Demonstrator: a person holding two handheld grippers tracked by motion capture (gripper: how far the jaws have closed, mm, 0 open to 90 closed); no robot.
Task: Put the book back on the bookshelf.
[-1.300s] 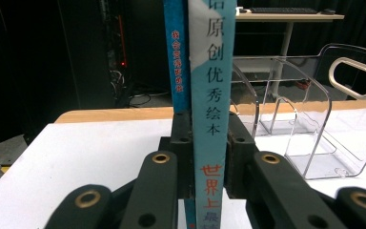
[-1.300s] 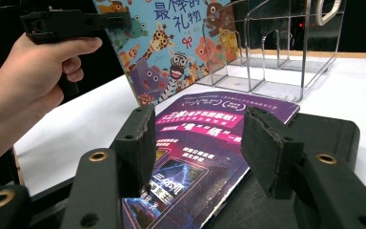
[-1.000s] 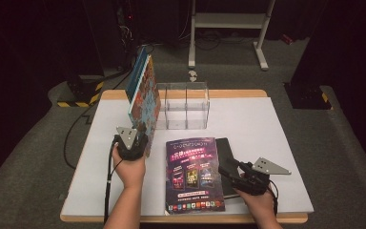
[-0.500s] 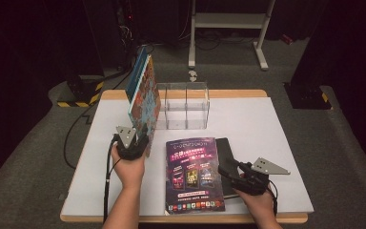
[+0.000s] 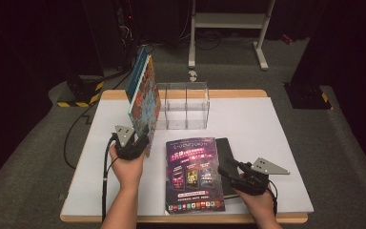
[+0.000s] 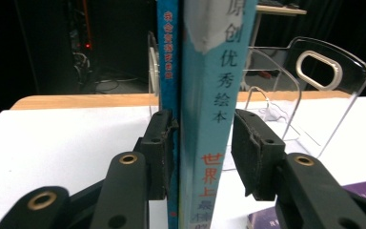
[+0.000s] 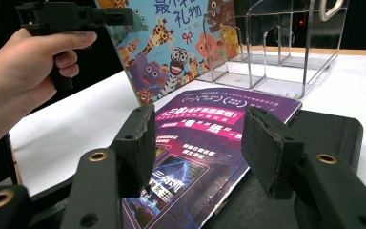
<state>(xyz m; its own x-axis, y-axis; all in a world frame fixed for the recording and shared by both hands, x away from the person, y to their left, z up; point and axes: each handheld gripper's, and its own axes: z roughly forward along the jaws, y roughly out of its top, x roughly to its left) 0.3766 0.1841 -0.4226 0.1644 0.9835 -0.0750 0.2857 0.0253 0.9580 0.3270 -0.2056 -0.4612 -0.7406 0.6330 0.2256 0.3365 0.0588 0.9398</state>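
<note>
While the picture book stands upright on its lower edge at the left end of the clear acrylic rack, leaning beside a thinner blue book, the left tongs straddle its spine. Their jaws have just been opening: the left pad sits against the books, the right pad stands clear of the spine, so the pinch is released. The right tongs hover spread, pinching nothing, over the purple magazine, which lies flat on the white desk atop a black notebook.

Risk, as judged: the tall book is unsupported on its right face. If the left tongs back off crookedly, a pad could drag the spine and topple it onto the magazine or the rack's dividers.
</note>
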